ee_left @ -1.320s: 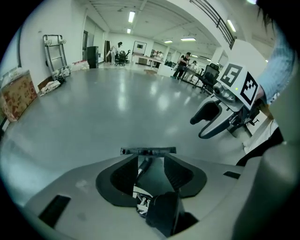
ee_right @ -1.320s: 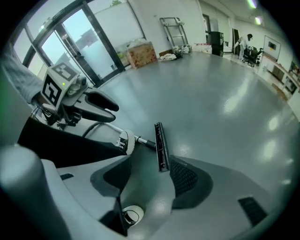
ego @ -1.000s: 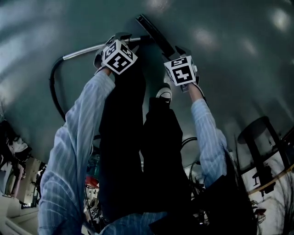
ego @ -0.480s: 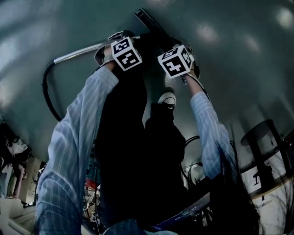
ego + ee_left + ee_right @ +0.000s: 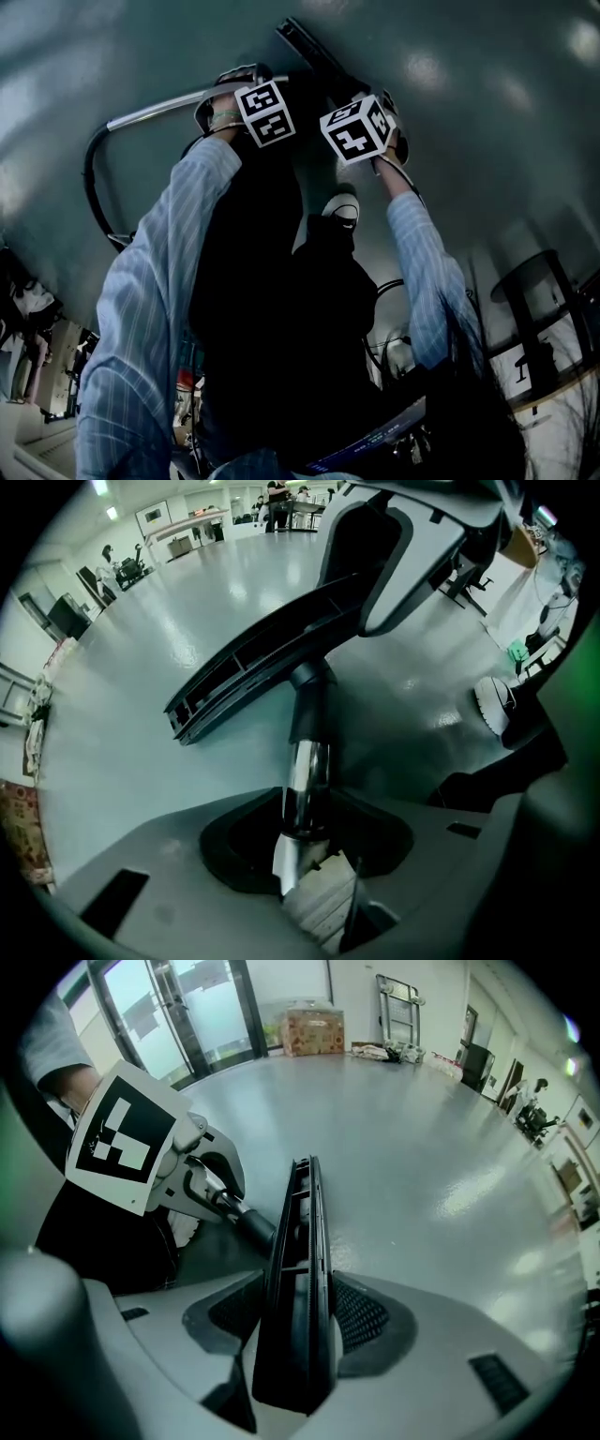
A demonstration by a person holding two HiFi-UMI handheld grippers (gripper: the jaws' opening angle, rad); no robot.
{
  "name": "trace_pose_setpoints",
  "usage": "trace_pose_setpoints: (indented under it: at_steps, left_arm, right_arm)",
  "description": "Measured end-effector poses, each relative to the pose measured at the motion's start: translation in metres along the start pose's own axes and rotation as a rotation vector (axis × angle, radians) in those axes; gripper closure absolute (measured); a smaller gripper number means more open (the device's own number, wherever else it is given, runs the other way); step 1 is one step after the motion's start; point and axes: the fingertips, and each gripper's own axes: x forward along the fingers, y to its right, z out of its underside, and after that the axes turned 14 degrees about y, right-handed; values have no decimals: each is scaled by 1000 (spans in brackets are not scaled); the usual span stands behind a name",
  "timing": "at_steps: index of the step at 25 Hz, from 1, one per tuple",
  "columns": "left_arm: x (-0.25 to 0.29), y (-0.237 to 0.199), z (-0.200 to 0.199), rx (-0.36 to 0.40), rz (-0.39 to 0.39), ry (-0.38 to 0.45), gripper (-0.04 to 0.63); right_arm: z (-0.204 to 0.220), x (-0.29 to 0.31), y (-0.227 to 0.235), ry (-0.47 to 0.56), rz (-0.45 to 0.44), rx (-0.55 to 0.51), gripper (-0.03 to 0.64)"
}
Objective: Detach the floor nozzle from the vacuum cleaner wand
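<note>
A pale blue pinstriped shirt covered the person's arms, left sleeve (image 5: 159, 281) and right sleeve (image 5: 422, 272), above dark trousers (image 5: 272, 309) and a white-and-black shoe (image 5: 342, 208). The left gripper (image 5: 305, 846) and right gripper (image 5: 295, 1335) were grey moulded shells with black pads. Each bore a white cube with black square markers, left cube (image 5: 265, 114) and right cube (image 5: 356, 129).

L hand-held gripper (image 5: 305, 841) dropped over wand (image 5: 307, 766), R hand-held gripper (image 5: 298, 1335) over floor nozzle (image 5: 305, 1213); both jaws closing in.
</note>
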Motion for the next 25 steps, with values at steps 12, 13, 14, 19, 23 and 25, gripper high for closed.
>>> trace_pose_setpoints:
  at_steps: [12, 13, 14, 19, 23, 25]
  left_arm:
    - [7, -2, 1, -12, 37, -4, 445]
    - [8, -2, 0, -15, 41, -5, 445]
    - [8, -2, -1, -19, 45, -7, 445]
    - [10, -1, -1, -39, 60, -18, 445]
    - [2, 4, -11, -107, 112, 22, 443]
    - [-5, 3, -17, -162, 118, 42, 437]
  right_arm:
    - [65, -34, 73, -54, 121, 143, 387]
    - [70, -37, 79, -60, 127, 179, 387]
    - [76, -39, 83, -69, 128, 221, 387]
    - [94, -35, 85, -117, 146, 255, 387]
    - [95, -35, 75, -100, 67, 360, 363]
    - [92, -36, 74, -63, 63, 406, 362]
